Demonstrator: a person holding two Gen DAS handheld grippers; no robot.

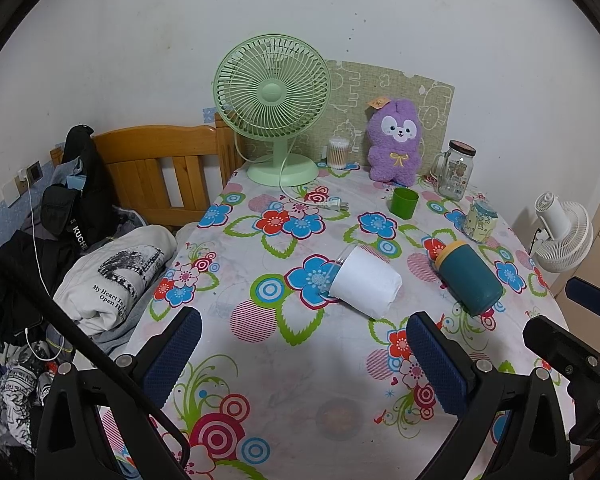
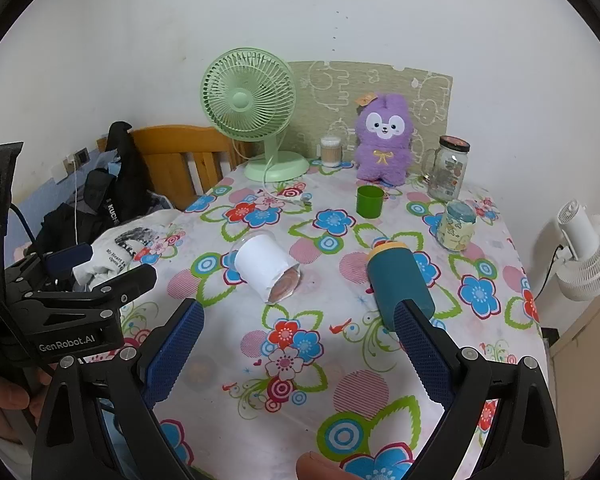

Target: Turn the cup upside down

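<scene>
A clear cup with a white paper lining lies on its side on the floral tablecloth, its mouth to the left; it also shows in the right wrist view. A teal cup with a yellow rim lies on its side to its right, also in the right wrist view. A small green cup stands upright further back. My left gripper is open and empty, short of the white cup. My right gripper is open and empty, its right finger near the teal cup.
At the back stand a green fan, a purple plush, a glass jar, a cotton swab box and a small patterned jar. A wooden bed frame with clothes lies left. A white fan stands right.
</scene>
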